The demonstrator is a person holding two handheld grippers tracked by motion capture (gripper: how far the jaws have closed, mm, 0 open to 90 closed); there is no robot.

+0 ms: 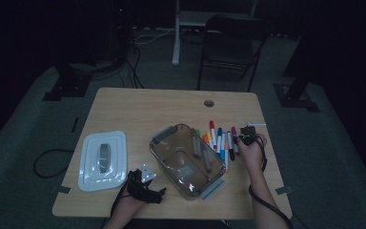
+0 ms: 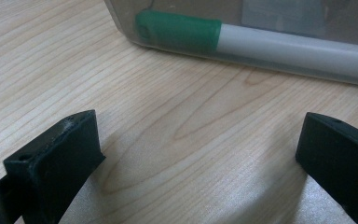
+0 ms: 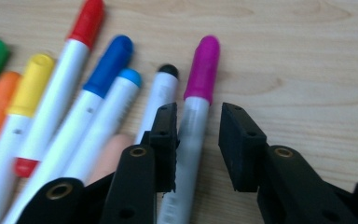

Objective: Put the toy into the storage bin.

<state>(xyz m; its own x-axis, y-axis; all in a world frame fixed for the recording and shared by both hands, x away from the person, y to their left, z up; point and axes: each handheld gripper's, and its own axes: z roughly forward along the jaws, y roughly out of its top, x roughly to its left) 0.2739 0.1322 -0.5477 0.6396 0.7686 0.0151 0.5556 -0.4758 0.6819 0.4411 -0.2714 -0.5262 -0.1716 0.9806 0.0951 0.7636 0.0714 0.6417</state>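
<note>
1. Nearest to the person, the left gripper (image 1: pixel 145 183) rests low on the table (image 1: pixel 138 107), just in front of the transparent container (image 1: pixel 187 160). Its jaws stand wide apart with only bare wood between them; they hold nothing.
2. Inside the container, seen through its wall, a green-capped marker (image 2: pixel 223 39) lies along the bottom.
3. To the right, the right gripper (image 3: pixel 196 140) is down over the row of markers. Its jaws straddle the purple-capped marker (image 3: pixel 193 116) — one jaw is against the barrel, the other is a small gap away, so the marker is not clamped yet.
4. This marker's long axis runs along the jaws, cap pointing away from the person, so the jaws close across the barrel — a good alignment, I think.
5. The black-capped marker (image 3: pixel 161 95) lies just beside the inner jaw.
</note>
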